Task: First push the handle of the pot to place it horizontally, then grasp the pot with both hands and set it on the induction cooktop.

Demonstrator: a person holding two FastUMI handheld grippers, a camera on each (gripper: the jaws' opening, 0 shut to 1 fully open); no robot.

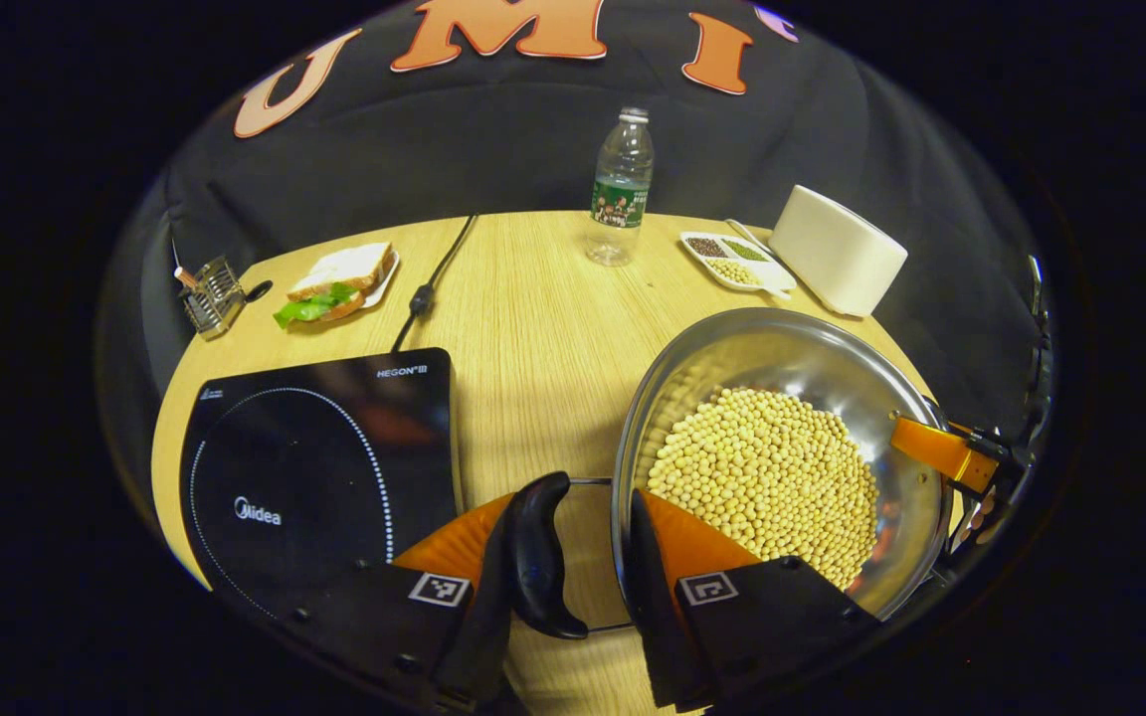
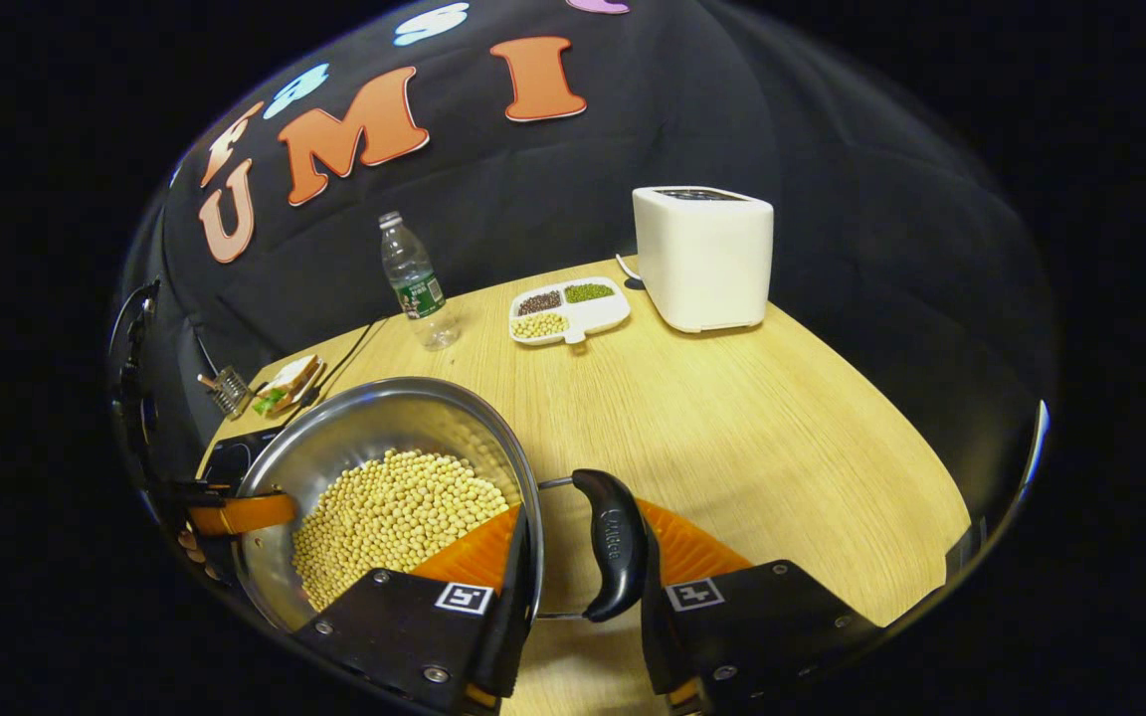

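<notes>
A steel pot full of soybeans sits just right of the black induction cooktop on the wooden table. My left gripper straddles the pot's near black handle: one finger lies outside the handle, the other inside the pot wall. In the right gripper view my right gripper clamps the opposite handle and the pot wall the same way. Each view shows the other gripper's finger at the far rim. I cannot tell whether the pot rests on the table or is raised.
At the back stand a water bottle, a divided dish of beans and a white toaster. A sandwich plate, a small metal rack and the cooktop's cable lie behind the cooktop.
</notes>
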